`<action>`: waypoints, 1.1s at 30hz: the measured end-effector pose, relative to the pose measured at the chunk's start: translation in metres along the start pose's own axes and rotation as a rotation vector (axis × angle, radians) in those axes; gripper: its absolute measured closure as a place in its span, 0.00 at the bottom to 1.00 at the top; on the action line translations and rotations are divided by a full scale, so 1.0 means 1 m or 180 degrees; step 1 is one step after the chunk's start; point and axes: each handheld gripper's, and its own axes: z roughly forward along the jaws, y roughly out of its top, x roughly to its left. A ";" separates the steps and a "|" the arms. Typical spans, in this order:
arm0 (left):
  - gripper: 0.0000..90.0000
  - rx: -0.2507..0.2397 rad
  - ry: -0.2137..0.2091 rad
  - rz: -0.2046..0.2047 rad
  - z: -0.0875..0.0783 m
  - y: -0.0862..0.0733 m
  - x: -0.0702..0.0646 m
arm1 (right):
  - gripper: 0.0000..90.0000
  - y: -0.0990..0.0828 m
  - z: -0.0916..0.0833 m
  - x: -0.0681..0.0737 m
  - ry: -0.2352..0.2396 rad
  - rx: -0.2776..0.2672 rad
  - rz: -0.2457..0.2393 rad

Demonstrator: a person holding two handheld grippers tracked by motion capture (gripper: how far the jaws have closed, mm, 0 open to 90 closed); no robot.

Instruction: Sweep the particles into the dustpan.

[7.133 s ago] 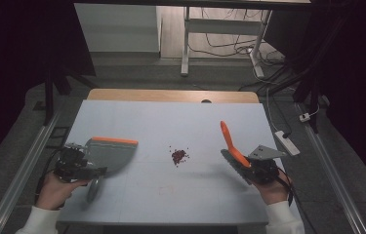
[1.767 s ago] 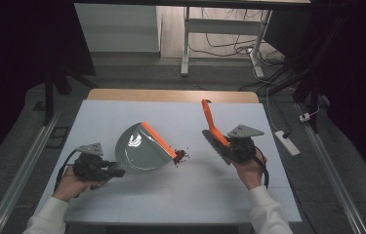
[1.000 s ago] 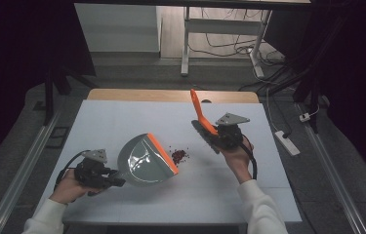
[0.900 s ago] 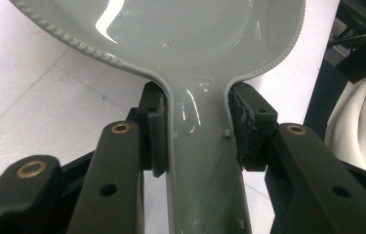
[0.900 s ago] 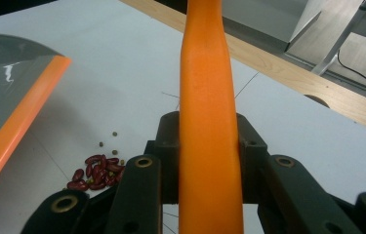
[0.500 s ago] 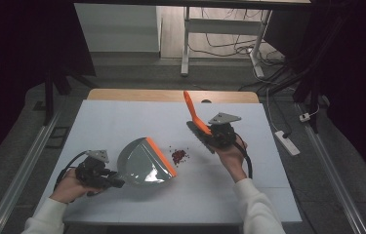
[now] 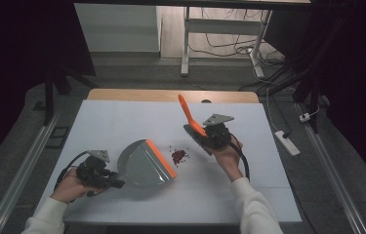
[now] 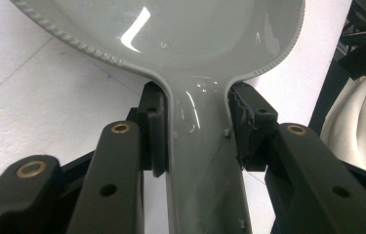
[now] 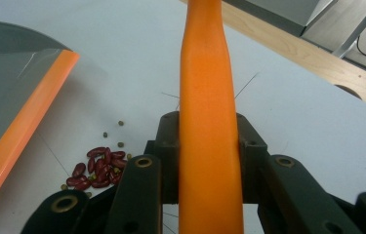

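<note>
Left tongs (image 7: 103, 176) are clamped on the grey dustpan (image 7: 144, 163) handle, lower left of the frame, pan flat on the surface (image 7: 122, 117). Right tongs (image 7: 209, 138) grip the orange brush (image 7: 189, 115) handle, just right of the red beans (image 7: 178, 155) at centre.

From the high view we look forward and down over the whole table (image 7: 122, 117). Our two gripper views sit low and close, looking along their jaws; the right one shares the beans (image 9: 96, 168) (image 7: 178, 156) and dustpan (image 9: 10, 92) (image 7: 144, 165) with the high view.
</note>
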 end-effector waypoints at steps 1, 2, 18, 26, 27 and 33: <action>0.69 0.0015 -0.0005 0.0004 0.001 0.000 0.000 | 0.78 0.000 0.000 0.000 0.0000 0.0000 0.0000; 0.69 0.0024 -0.0009 0.0010 0.003 0.001 0.000 | 0.78 -0.001 0.003 0.001 0.0013 0.0030 -0.0015; 0.69 0.0107 -0.0104 0.0047 0.013 0.007 -0.001 | 0.78 -0.003 0.020 0.007 0.0058 0.0215 -0.0068; 0.69 0.0154 -0.0113 -0.0036 0.017 0.009 0.001 | 0.78 -0.004 0.030 0.009 0.0058 0.0296 -0.0064; 0.69 0.0156 -0.0124 -0.0037 0.018 0.009 0.002 | 0.78 -0.004 0.030 0.009 0.0058 0.0296 -0.0064; 0.69 0.0168 -0.0144 -0.0032 0.020 0.010 0.001 | 0.78 -0.005 0.035 0.010 0.0061 0.0334 -0.0066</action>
